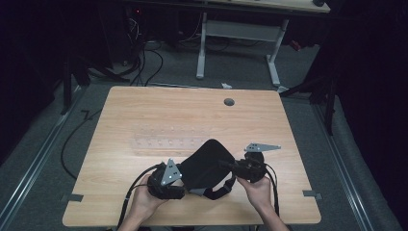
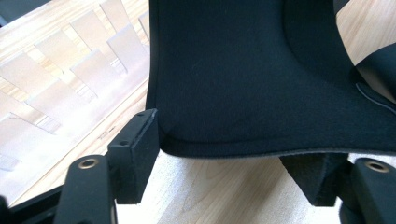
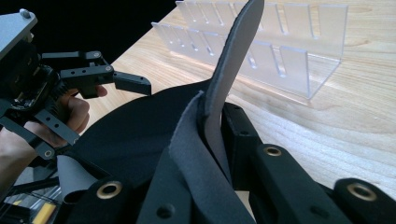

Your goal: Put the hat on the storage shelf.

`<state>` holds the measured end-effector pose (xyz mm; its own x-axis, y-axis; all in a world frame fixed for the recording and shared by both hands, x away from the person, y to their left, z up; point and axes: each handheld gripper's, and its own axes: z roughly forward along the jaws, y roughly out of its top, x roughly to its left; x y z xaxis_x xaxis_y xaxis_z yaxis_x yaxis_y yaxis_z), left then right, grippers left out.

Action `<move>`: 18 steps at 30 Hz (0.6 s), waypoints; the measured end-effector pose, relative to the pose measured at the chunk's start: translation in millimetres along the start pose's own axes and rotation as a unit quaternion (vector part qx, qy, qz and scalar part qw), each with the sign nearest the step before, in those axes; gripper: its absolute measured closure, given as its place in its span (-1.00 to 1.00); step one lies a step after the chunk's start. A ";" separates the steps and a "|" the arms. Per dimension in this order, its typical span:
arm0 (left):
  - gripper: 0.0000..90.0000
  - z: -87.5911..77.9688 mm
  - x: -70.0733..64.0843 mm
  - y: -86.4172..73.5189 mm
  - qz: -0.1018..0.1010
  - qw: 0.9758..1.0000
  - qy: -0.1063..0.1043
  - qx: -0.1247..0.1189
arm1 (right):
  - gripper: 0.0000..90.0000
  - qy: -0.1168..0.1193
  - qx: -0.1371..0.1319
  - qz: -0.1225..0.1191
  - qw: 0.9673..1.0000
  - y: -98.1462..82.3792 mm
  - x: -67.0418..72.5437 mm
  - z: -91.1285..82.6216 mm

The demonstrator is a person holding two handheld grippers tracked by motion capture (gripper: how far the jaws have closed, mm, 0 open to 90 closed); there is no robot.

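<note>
While the left claw [image 1: 179, 179] waits at the near left of the black fabric piece [image 1: 208, 163], its jaws stand apart on both sides of the fabric's rounded edge and do not press on it, so this claw is released; I judge it is placed there to take the edge once the cloth is steady. In the left gripper view the edge [image 2: 243, 150] lies across the gap between the two black jaws, a little above the wood. The fabric piece itself is near the front middle of the bench [image 1: 144, 110], between the two hands, with a dark strap [image 1: 219, 191] hanging toward the near side. Just beyond it, farther on the bench, lies a clear plastic rack [image 1: 166, 139] with slots, apart from the cloth. On the right, the right claw [image 1: 231, 166] is clenched on a fold of the fabric; in the right gripper view the grey underside [image 3: 224, 79] rises upright from between the jaws. This grip probably holds the cloth lifted and stretched, so that the left side can be caught more easily
</note>
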<state>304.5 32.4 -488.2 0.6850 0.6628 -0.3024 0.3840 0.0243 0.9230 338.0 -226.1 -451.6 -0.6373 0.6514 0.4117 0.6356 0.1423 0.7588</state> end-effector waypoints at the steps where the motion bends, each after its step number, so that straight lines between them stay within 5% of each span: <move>1: -0.24 0.0 0.0 0.0 0.000 1.000 0.000 0.000 | 0.84 0.000 0.000 0.000 1.000 0.0 0.0 0.0; 12: -0.05 0.6 -7.0 -0.4 0.029 0.999 -0.012 0.001 | 0.83 0.024 0.013 -0.002 1.000 -0.5 10.7 13.6; 18: 0.16 -3.9 -4.7 3.2 0.019 1.000 -0.025 0.004 | 0.82 0.033 0.012 0.005 0.999 0.1 11.6 15.1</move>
<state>300.1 32.3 -483.0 0.7287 0.6253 -0.2791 0.3620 -0.0057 0.9322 337.2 -207.3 -454.3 -0.6584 0.6022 0.4516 0.6514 0.1552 0.7427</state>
